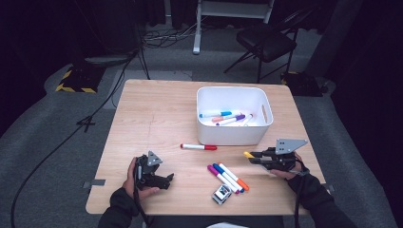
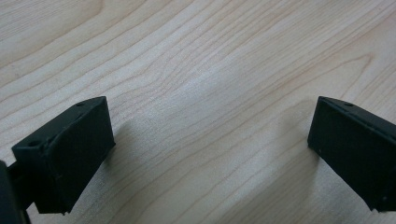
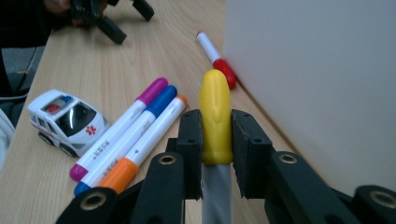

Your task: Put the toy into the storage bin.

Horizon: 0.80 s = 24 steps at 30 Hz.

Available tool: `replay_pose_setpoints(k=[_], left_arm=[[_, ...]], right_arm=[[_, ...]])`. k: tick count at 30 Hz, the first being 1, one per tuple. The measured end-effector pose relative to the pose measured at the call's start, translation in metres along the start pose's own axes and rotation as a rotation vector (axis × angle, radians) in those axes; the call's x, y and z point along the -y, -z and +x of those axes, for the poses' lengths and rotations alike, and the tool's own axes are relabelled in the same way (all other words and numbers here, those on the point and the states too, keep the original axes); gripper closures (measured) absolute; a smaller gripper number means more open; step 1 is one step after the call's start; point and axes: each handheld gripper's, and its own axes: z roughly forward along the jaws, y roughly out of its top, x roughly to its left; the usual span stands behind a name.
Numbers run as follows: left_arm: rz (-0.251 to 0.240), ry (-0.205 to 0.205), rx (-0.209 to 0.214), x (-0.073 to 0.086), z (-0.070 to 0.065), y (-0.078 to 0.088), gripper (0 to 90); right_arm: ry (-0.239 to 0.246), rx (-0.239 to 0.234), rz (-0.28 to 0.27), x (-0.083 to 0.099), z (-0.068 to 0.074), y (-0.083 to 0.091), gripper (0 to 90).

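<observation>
My right gripper (image 1: pixel 253 157) is at the table's right, just in front of the white bin (image 1: pixel 260 137), and is shut on a yellow-capped marker (image 1: pixel 248 155). In the right gripper view the black pads (image 3: pixel 190 140) clamp the yellow cap (image 3: pixel 215 93) of this marker, its grey barrel running back between the jaws of my right gripper (image 3: pixel 215 128). My left gripper (image 1: pixel 167 179) rests low at the front left in the person's hand. Its jaws stand wide apart over bare wood, so my left gripper (image 2: pixel 210 135) holds nothing.
A red-capped marker (image 1: pixel 198 147) lies in front of the bin. Purple, blue and orange markers (image 1: pixel 227 177) lie side by side near the front edge, with a toy ambulance (image 1: pixel 221 194) beside them. Several markers (image 1: pixel 228 117) lie inside the bin. A folding chair (image 1: pixel 266 42) stands beyond the table.
</observation>
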Motion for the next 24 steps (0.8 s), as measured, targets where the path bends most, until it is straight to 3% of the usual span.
replay_pose_setpoints(k=[3,11,18,24], left_arm=[[0.000,0.000,0.000,0.000,0.000,0.000,0.5],[0.000,0.000,0.001,0.000,0.000,0.000,0.5],[0.000,0.000,0.002,0.000,0.000,0.000,0.5],[0.000,0.001,0.002,0.000,0.000,0.000,0.5]], right_arm=[[0.007,0.012,-0.053,-0.008,-0.001,0.011,75.1],[0.061,0.073,-0.089,-0.037,-0.002,0.035,75.1],[0.137,0.103,-0.071,-0.066,-0.005,0.045,75.1],[0.155,0.118,-0.071,-0.086,-0.011,0.053,75.1]])
